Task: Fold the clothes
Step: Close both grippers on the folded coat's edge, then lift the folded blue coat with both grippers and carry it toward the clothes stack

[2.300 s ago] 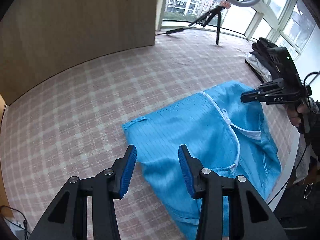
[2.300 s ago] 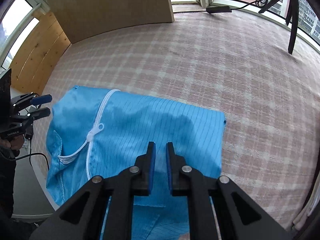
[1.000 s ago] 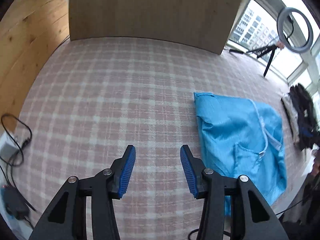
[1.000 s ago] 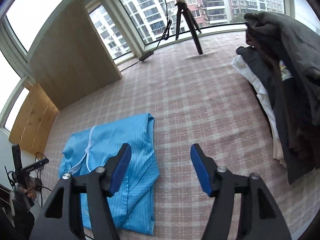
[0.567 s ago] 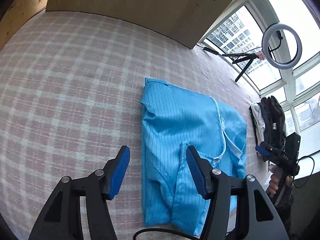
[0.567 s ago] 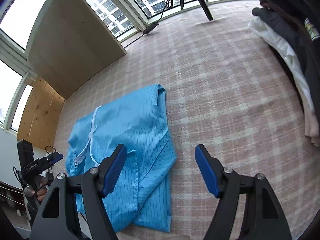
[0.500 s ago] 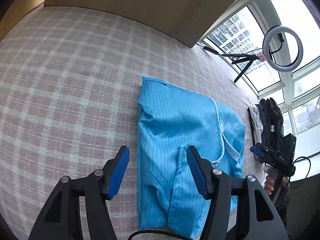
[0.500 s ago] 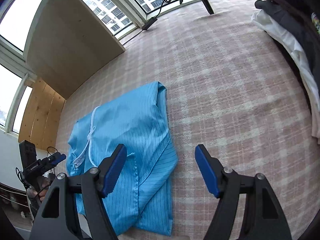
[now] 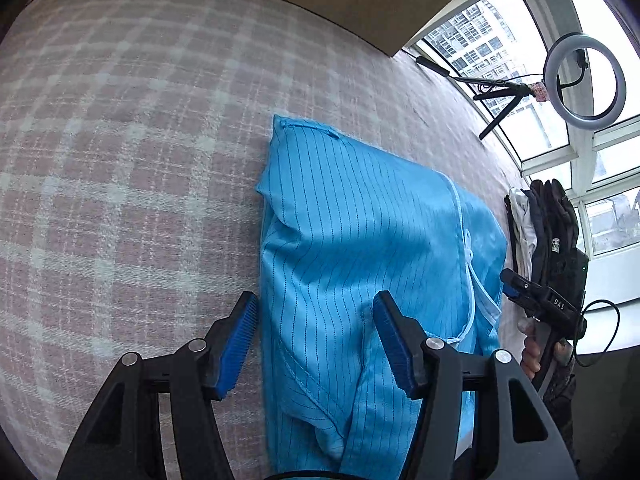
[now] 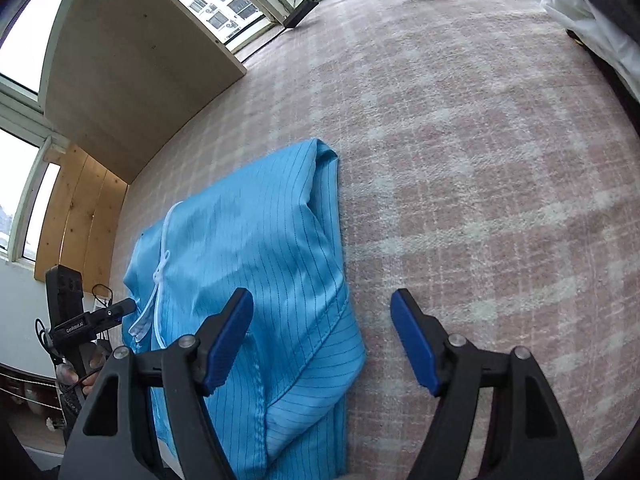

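Blue pin-striped garment (image 9: 360,248), thin woven cloth with a slight sheen, lies part-folded into a long slab on the pink-and-cream checked carpet (image 9: 120,160), near the carpet's edge by the person. Judged light, limp and rather slippery: layers will likely slide over one another and sag when lifted, so a pinch should catch every layer at a hemmed edge or corner, not the smooth middle. White zipper (image 9: 466,248) with a drawstring-like pull runs down one side; a stiffer line, worth keeping clear of the pads. Stitched seams and a loose flap show at the near end. Left gripper (image 9: 316,340) hangs over the near end of the cloth, jaws apart after widening a little, one blue ribbed pad at the cloth's outer edge and the other above the fabric, nothing pinched. Right gripper (image 10: 322,340) likewise spread, straddling the opposite long edge, one pad over cloth, one over carpet, holding nothing. Dark clothes pile (image 9: 548,232) waits beyond; ring light (image 9: 582,80) on a tripod stands by the windows.
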### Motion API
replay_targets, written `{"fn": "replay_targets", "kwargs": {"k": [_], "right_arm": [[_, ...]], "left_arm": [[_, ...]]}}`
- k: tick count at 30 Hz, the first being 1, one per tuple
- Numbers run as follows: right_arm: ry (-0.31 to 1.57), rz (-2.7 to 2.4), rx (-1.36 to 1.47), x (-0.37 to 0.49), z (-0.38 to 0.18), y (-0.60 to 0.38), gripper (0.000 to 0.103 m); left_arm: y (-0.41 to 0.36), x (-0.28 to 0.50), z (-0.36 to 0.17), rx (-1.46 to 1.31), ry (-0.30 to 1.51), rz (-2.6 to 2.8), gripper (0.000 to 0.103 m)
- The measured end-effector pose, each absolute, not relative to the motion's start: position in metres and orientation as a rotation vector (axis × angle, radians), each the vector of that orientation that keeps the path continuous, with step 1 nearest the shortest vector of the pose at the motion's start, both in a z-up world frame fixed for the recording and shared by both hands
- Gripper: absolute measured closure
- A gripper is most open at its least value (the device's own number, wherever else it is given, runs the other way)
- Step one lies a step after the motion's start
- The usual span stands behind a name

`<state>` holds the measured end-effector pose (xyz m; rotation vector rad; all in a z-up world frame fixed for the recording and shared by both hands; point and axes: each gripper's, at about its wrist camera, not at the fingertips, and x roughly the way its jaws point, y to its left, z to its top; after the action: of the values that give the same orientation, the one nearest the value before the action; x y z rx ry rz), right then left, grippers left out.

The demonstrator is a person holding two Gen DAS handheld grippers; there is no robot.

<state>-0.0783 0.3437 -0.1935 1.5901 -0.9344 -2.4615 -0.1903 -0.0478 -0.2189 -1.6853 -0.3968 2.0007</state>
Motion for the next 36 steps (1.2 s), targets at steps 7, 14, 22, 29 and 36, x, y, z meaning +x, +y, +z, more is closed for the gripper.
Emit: {"fn": "replay_targets", "kwargs": {"k": [7, 14, 22, 29, 36], "right_arm": [[-0.734, -2.442, 1.548, -0.084, -0.196, 0.312, 0.033], [-0.629, -2.445, 1.505, -0.092, -0.196, 0.296, 0.04], [-0.757, -2.431, 1.487, -0.088, -0.197, 0.295, 0.094], [-0.92, -2.474, 1.341, -0.06, -0.162, 0.294, 0.096], [-1.034, -2.564, 1.172, -0.017, -0.114, 0.292, 0.096]], "left_arm": [[-0.029, -0.186, -0.216, -1.662, -0.305, 1.968, 0.041], [-0.01, -0.178, -0.213, -1.623, -0.159, 1.978, 0.035], [-0.007, -0.172, -0.209, -1.555, -0.159, 2.017, 0.086], [-0.015, -0.166, -0.176, -1.452, -0.2, 2.015, 0.095], [0.017, -0.166, -0.127, -1.326, -0.063, 1.979, 0.096]]}}
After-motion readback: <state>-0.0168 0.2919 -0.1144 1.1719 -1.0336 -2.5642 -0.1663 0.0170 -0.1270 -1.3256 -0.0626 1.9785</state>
